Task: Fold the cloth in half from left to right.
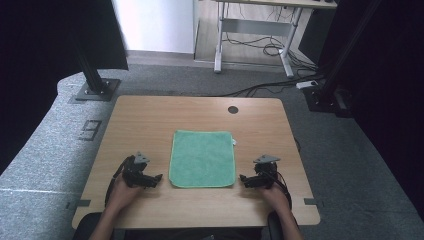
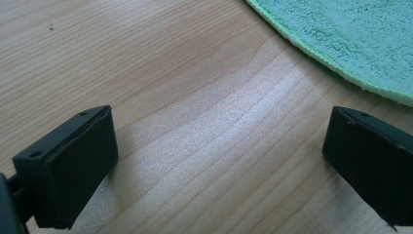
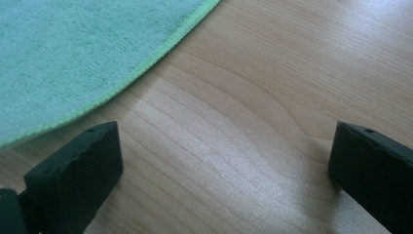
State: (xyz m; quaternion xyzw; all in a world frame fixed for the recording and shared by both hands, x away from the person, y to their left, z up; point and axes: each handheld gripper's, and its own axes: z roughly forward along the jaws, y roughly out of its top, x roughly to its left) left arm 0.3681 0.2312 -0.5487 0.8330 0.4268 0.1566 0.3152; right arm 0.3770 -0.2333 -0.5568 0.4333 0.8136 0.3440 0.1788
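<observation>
Left gripper [image 1: 159,177] and right gripper [image 1: 242,178]: jaws wide, holding nothing, at 9 and 3 o'clock of the green cloth [image 1: 202,158]. Cloth lies flat, unfolded on the table [image 1: 150,115]; handling apparently not yet begun.

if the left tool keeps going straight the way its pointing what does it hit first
Probably the green cloth. The left tool points across the table at the cloth's near left corner, jaws open with bare wood between them. In the left gripper view the cloth's edge lies just ahead, slightly to one side.
</observation>
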